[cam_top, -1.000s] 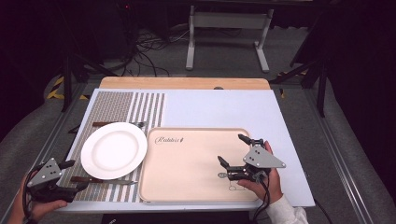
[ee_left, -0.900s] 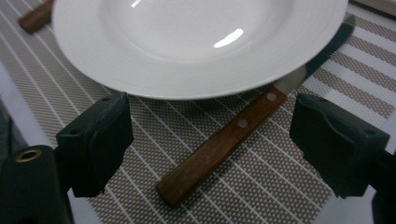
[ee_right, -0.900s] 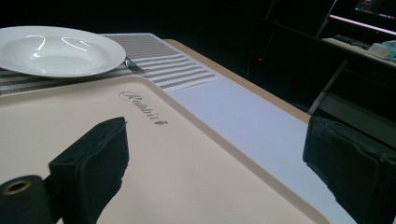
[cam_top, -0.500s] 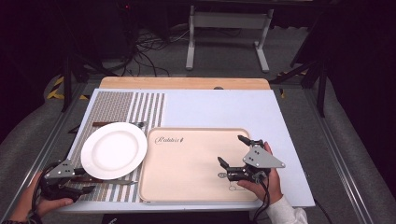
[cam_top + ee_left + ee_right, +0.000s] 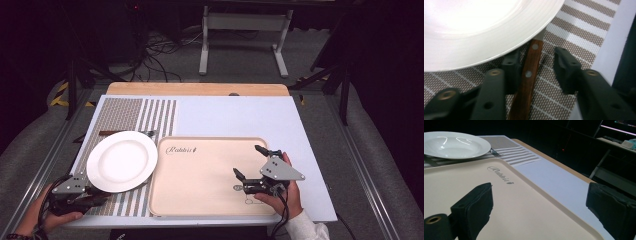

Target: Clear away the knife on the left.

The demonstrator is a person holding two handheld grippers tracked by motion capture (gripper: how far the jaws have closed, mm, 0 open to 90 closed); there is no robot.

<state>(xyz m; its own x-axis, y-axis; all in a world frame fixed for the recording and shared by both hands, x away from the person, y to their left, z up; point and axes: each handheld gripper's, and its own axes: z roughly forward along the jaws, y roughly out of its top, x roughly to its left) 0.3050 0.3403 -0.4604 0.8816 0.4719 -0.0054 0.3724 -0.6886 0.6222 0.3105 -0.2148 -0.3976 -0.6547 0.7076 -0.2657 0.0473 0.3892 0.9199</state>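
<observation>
A knife's wooden handle (image 5: 529, 72) with metal rivets lies on the striped placemat (image 5: 579, 40), its far end under the rim of the white plate (image 5: 474, 30). My left gripper (image 5: 539, 67) straddles the handle and its jaws have just been closing. The left pad (image 5: 510, 67) sits against the wood, while a gap remains at the right pad (image 5: 565, 65). In the high view the left gripper (image 5: 95, 200) is low at the plate's (image 5: 122, 161) near edge. My right gripper (image 5: 250, 161) hovers open over the beige tray (image 5: 200, 175), with nothing between its jaws (image 5: 541, 195).
A second wooden-handled utensil (image 5: 117, 133) lies on the placemat (image 5: 125, 112) behind the plate; its fork tip (image 5: 494, 152) shows past the rim. The tray (image 5: 529, 202) is bare apart from printed lettering (image 5: 500, 178). White board (image 5: 240, 115) stretches behind and right of the tray.
My left gripper has shifted right and down to the plate's near edge, and its jaws have narrowed around the knife handle. The right gripper has stayed put.
</observation>
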